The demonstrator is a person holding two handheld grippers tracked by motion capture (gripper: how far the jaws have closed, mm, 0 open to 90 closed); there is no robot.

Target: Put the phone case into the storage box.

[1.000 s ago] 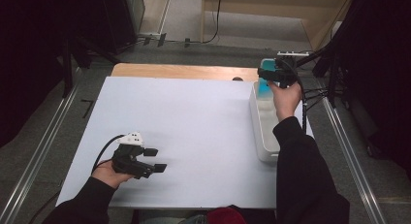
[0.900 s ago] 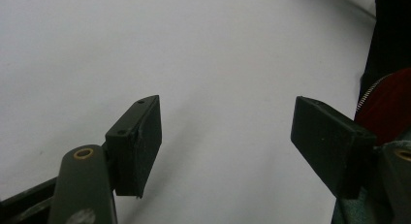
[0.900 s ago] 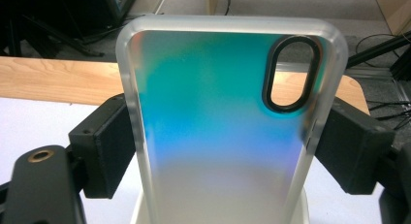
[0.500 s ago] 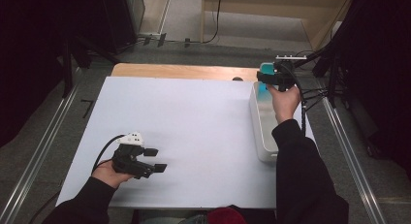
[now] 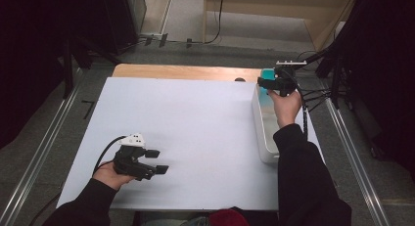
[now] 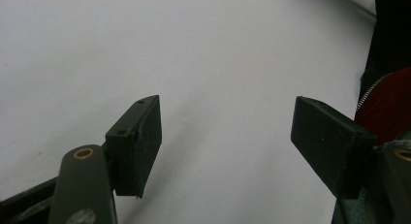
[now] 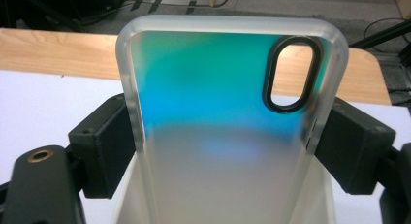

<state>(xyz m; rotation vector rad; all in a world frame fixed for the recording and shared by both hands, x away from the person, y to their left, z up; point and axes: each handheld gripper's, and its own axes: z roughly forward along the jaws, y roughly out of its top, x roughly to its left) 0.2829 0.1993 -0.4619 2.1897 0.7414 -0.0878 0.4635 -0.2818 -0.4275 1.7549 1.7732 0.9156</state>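
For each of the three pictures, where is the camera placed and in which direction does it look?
High view: above the person's side, looking forward and down on the white table; both forearms, left gripper, right gripper.
Left gripper view: rides on the left gripper, looking along its open jaws at bare tabletop.
Right gripper view: rides on the right gripper, looking across the table; jaws clamp a teal-tinted phone case over a white bin.
Shared: the case and bin also appear in the high view.

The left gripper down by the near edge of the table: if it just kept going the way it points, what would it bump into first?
Probably nothing soon. The left gripper, jaws open and empty, points right across the bare white table; the person's right sleeve lies farther that way, though depth is hard to judge.
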